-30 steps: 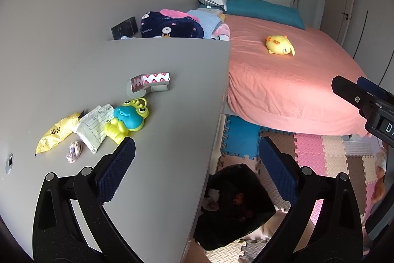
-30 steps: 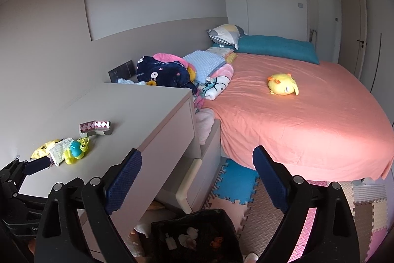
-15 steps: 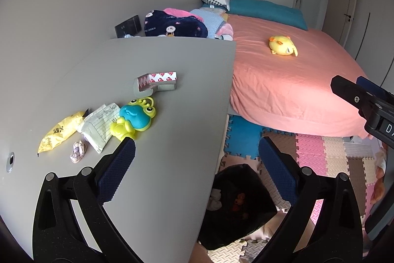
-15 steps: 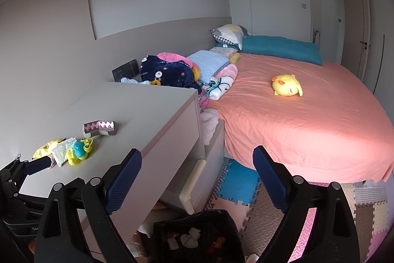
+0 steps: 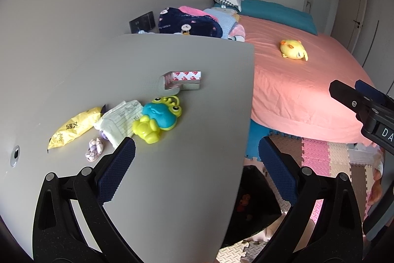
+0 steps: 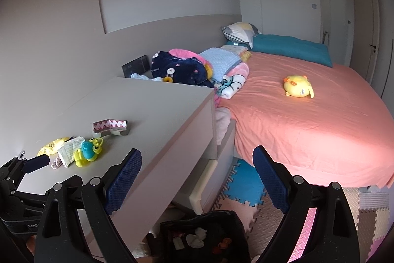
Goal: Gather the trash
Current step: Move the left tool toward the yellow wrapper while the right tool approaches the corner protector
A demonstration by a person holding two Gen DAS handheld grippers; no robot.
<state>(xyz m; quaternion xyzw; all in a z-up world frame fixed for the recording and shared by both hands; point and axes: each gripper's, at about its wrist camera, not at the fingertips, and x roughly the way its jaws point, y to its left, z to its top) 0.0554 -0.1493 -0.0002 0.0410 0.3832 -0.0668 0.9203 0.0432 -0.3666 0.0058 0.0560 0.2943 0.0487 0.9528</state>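
On the grey desk (image 5: 187, 164) lie a yellow snack wrapper (image 5: 73, 127), a crumpled lined paper (image 5: 120, 120) and a small twisted pink-white wrapper (image 5: 94, 152). My left gripper (image 5: 195, 149) hovers open just short of them, with nothing between its fingers. A black trash bag (image 6: 204, 236) with scraps inside stands open on the floor beside the desk, below my right gripper (image 6: 197, 157), which is open and empty. The same bag (image 5: 251, 203) shows past the desk edge in the left wrist view. The right gripper (image 5: 347, 88) also pokes in at the right edge there.
A blue-and-yellow frog toy (image 5: 157, 120) and an L-shaped foam piece with red-white tape (image 5: 183, 79) share the desk. A bed with a pink sheet (image 6: 307, 130) and a yellow plush (image 6: 298, 89) fills the right. Foam mats (image 6: 246, 184) cover the floor. A desk drawer (image 6: 206, 189) stands ajar.
Both grippers have drifted left toward the desk, so the desk items sit further right and slightly larger in both views. Both jaws stay wide apart.
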